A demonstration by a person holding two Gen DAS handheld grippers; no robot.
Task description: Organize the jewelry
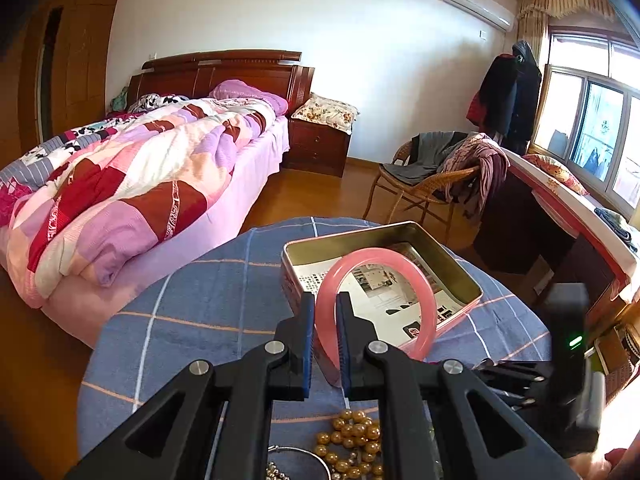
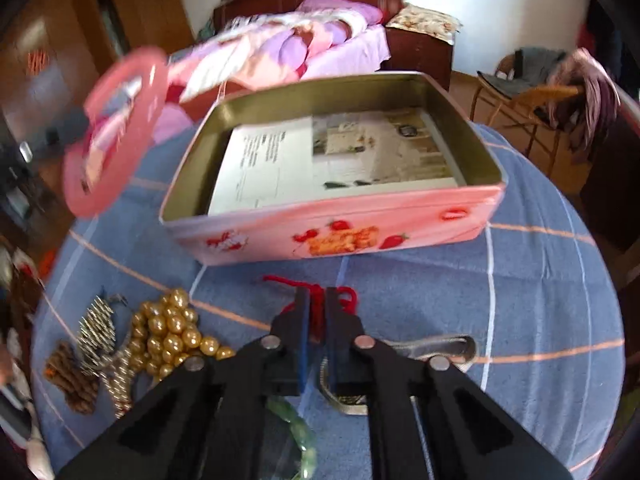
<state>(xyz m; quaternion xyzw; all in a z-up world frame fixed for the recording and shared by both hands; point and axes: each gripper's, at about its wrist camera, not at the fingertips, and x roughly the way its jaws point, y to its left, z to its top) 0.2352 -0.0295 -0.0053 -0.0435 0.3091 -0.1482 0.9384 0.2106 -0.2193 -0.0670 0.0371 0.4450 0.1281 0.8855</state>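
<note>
Item: pink bangle (image 1: pixel 374 300), centre frame, clamped upright in your left gripper (image 1: pixel 323 344) fingers above the open tin (image 1: pixel 460 276), presumably for deposit; right gripper (image 2: pixel 316 332) fingers, lower centre, pinched on red cord (image 2: pixel 320 300) lying on the surface (image 2: pixel 540 300).

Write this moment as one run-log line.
left gripper: shut on pink bangle | right gripper: shut on red cord | tin: open

Glossy pink bangle (image 1: pixel 376 300), shiny metal tin (image 2: pixel 336 216), woven checked cloth (image 2: pixel 520 320), lustrous gold beads (image 2: pixel 172 332).

Left claw (image 1: pixel 324 312) clamps pink bangle (image 1: pixel 424 296) above open tin (image 1: pixel 460 268).
</note>
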